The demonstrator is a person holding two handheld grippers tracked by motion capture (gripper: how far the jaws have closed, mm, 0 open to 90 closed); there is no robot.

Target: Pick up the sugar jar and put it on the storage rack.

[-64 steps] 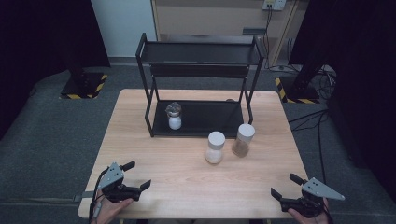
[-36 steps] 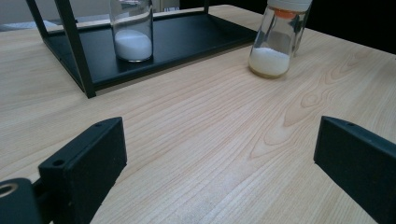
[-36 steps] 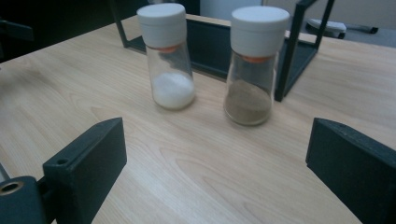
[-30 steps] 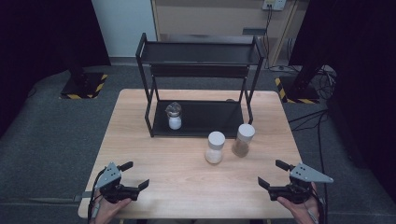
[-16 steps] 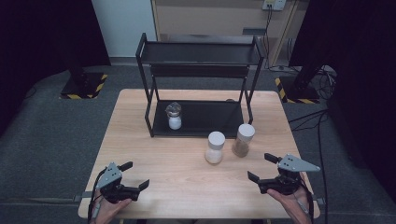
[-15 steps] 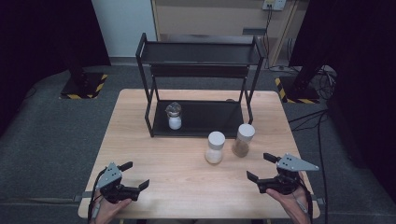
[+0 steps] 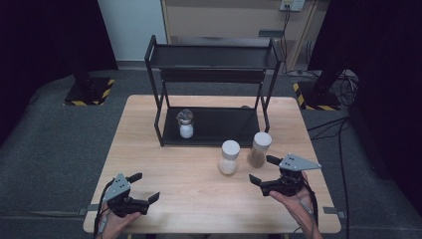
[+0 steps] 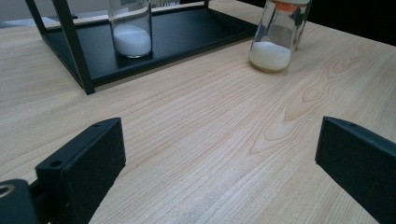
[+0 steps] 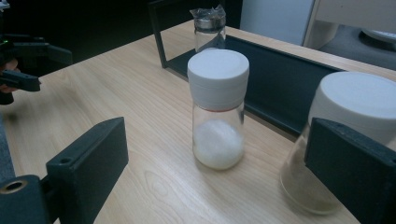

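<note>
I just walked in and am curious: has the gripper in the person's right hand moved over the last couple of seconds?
Yes. The right gripper has moved from the table's near right corner forward and leftward, toward the two white-capped jars; those stayed put.

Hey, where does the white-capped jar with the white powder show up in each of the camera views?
High view: the white-powder jar stands right of centre on the table, in front of the black rack.
Left gripper view: its lower half is at the top, right of centre, cap cut off.
Right gripper view: it stands at centre, between the open jaws.
Shared landmark: the foil-topped jar on the rack's lower shelf.
</note>
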